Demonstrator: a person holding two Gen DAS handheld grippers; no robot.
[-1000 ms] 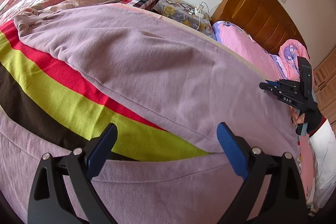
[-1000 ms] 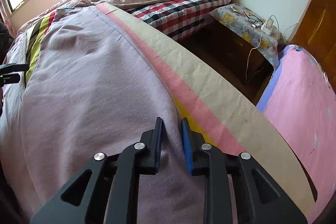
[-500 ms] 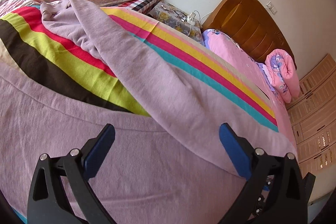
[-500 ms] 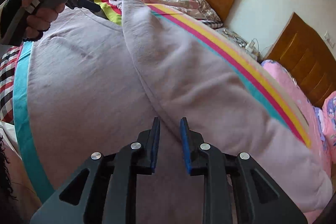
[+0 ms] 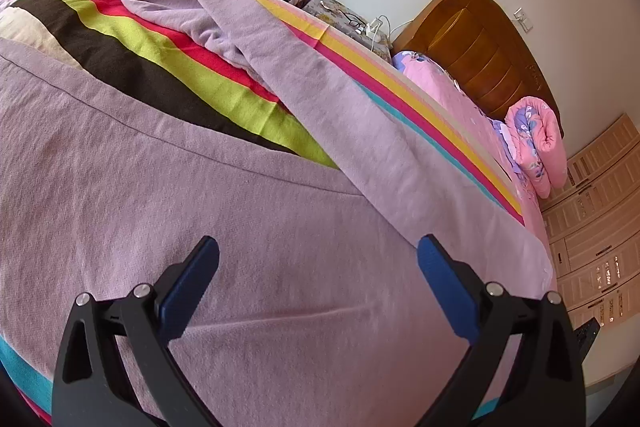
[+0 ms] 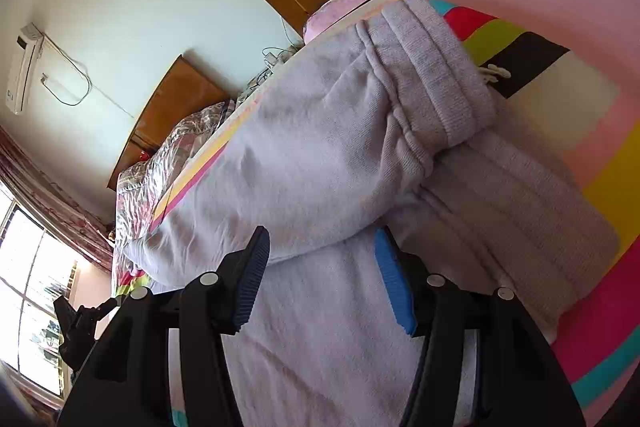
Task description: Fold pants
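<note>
Two grippers: we hold the left gripper (image 5: 318, 291) and right gripper (image 6: 320, 279) spread wide, empty.
Pants (image 5: 304, 115): on the striped blanket (image 5: 132, 51), legs running away ahead.
Nearer: right, at the waistband (image 6: 436, 75).

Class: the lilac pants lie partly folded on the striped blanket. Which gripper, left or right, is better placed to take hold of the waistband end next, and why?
Probably the right gripper: it is open just short of the pants' ribbed waistband, with a fabric fold between its fingers. The left gripper, also open, faces flat cloth; its view shows no waistband.
</note>
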